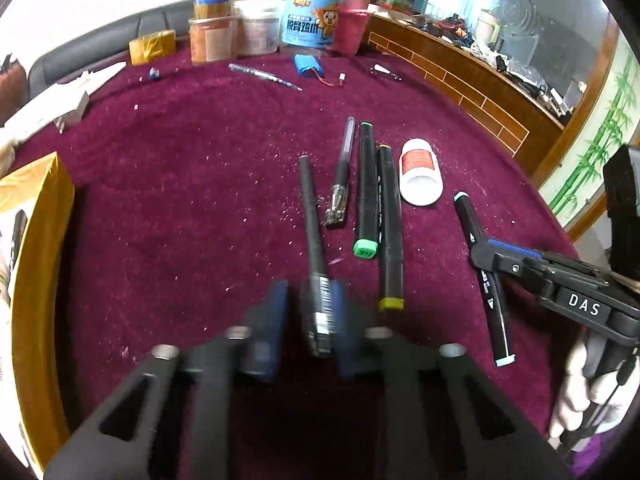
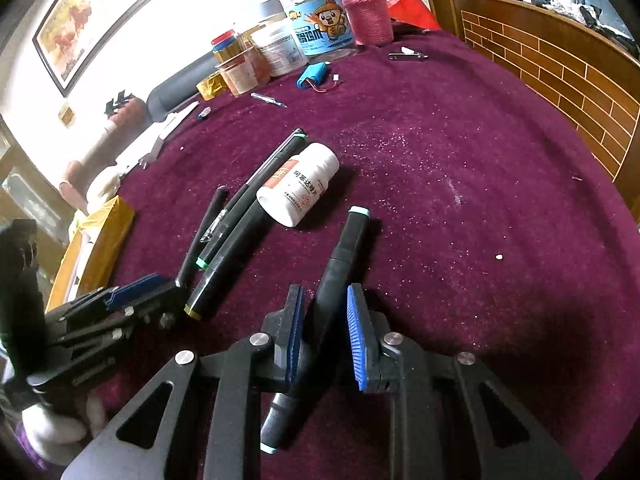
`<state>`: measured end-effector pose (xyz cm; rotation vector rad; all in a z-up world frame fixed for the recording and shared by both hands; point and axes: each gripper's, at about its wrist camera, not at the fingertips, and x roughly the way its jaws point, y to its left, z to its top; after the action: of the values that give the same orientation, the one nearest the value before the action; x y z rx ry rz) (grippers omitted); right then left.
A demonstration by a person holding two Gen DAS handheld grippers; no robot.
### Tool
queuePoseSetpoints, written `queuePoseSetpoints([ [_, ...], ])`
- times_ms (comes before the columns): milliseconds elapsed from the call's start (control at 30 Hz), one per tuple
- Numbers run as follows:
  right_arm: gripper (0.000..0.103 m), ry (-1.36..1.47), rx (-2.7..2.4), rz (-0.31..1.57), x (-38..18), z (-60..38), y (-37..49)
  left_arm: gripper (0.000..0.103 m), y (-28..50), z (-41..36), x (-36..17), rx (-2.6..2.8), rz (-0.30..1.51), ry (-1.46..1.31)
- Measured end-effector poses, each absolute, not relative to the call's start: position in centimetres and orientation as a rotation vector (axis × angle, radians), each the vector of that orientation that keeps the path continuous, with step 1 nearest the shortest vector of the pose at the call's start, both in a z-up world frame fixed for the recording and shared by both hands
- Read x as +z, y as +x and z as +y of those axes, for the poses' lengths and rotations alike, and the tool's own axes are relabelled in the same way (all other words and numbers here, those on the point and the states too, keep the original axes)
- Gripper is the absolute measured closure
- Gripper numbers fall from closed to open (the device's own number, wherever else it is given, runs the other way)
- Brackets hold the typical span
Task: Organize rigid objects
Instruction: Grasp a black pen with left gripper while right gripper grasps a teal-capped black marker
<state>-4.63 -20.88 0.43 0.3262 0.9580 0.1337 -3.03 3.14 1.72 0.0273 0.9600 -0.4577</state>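
Two hand-held grippers, each clamped on a pen: left hand-held gripper point(image 1: 306, 320) pinches a slim black pen point(image 1: 312, 216) on the maroon desk point(image 1: 160, 184), right hand-held gripper point(image 2: 326, 336) squeezes a black light-blue-capped marker point(image 2: 340, 264). Green-capped marker point(image 1: 365, 192) lies just ahead.

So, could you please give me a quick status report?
Left gripper shut on black pen. Right gripper shut on blue-capped marker. Two markers, another pen, white bottle close by.

A cluster of jars point(image 1: 256, 30) stands at the far edge of the maroon tabletop point(image 1: 180, 168), with a tape roll point(image 1: 153, 46) beside them and a blue battery pack point(image 1: 310, 67) just in front.
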Motion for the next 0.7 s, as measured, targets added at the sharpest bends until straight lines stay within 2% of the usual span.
queuePoseSetpoints([
  [267, 0.083, 0.348, 0.16, 0.952, 0.3, -21.4, -4.6, 0.091, -3.0, 3.6, 1.8, -0.436, 0.997, 0.02],
  [400, 0.083, 0.336, 0.157, 0.954, 0.3, -21.2, -4.5, 0.079, -2.0, 1.1, 1.8, -0.427, 0.961, 0.101],
  [500, 0.082, 0.323, 0.15, 0.955, 0.3, -21.0, -4.4, 0.079, -2.0, 0.0, 1.5, -0.422, 0.9, 0.167],
  [533, 0.08, 0.312, 0.146, 0.956, 0.4, -20.8, -4.4, 0.08, -1.9, 0.1, 1.6, -0.425, 0.898, 0.163],
  [600, 0.078, 0.265, 0.137, 0.959, 0.5, -20.0, -4.4, 0.097, -1.7, 0.8, 1.7, -0.45, 0.91, 0.116],
  [700, 0.08, 0.16, 0.102, 0.97, 0.7, -18.5, -4.3, 0.097, -2.0, 2.5, 2.0, -0.475, 0.925, 0.026],
])
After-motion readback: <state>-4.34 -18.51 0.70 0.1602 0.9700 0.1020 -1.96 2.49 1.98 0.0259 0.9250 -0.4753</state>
